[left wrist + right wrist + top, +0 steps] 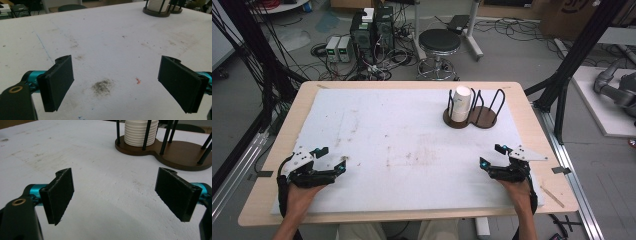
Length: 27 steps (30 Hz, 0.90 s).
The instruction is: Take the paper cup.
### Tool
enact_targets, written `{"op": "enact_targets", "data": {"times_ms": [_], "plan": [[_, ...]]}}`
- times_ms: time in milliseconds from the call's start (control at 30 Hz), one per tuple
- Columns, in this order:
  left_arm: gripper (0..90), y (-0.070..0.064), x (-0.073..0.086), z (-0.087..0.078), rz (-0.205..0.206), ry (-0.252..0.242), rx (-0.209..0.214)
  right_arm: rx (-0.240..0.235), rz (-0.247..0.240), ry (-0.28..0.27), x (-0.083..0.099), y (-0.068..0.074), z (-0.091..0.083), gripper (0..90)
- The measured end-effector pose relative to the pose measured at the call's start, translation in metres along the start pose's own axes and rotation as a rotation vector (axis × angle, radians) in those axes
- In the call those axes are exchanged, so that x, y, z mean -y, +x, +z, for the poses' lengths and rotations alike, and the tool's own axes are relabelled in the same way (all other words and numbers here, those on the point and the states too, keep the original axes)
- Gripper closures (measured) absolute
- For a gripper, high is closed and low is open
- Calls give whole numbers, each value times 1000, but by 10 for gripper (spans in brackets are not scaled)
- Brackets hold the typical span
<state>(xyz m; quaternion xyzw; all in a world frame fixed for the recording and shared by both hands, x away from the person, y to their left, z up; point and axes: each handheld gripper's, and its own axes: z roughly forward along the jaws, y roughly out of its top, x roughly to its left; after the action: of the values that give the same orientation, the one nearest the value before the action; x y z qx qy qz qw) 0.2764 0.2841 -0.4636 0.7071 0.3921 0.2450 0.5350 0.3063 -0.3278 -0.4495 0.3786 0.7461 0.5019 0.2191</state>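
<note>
Left hand-held gripper (332,157) & right hand-held gripper (492,155) both rest on white bench pad (402,145), jaws wide apart, nothing held. Stack of white paper cups (461,104) upright in wire cup holder (473,116), far right, well apart from both

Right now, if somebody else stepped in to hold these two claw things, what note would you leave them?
Left gripper: open, empty, resting at the near left of the white mat.
Right gripper: open, empty, at the near right.
Stack of white cups: upside down in the left bay of the brown two-bay holder, far right of the mat. The right bay is empty.
Done: nothing visible. Left: likely everything; the right gripper is nearer the cups.
</note>
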Motion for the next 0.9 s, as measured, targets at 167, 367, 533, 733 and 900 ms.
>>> {"op": "enact_targets", "data": {"times_ms": [167,367,533,733,900], "plan": [[130,-1,0,0,6,5,0,-3,9,1,0,-2,0,159],[130,0,0,0,3,1,1,-3,-3,-5,0,-1,0,159],[130,-1,0,1,6,10,0,-15,18,-7,0,-2,-1,159],[130,0,-1,2,0,17,1,-29,33,7,-1,-5,1,159],[130,0,0,1,5,7,2,-50,40,4,-4,-5,-1,159]]}}
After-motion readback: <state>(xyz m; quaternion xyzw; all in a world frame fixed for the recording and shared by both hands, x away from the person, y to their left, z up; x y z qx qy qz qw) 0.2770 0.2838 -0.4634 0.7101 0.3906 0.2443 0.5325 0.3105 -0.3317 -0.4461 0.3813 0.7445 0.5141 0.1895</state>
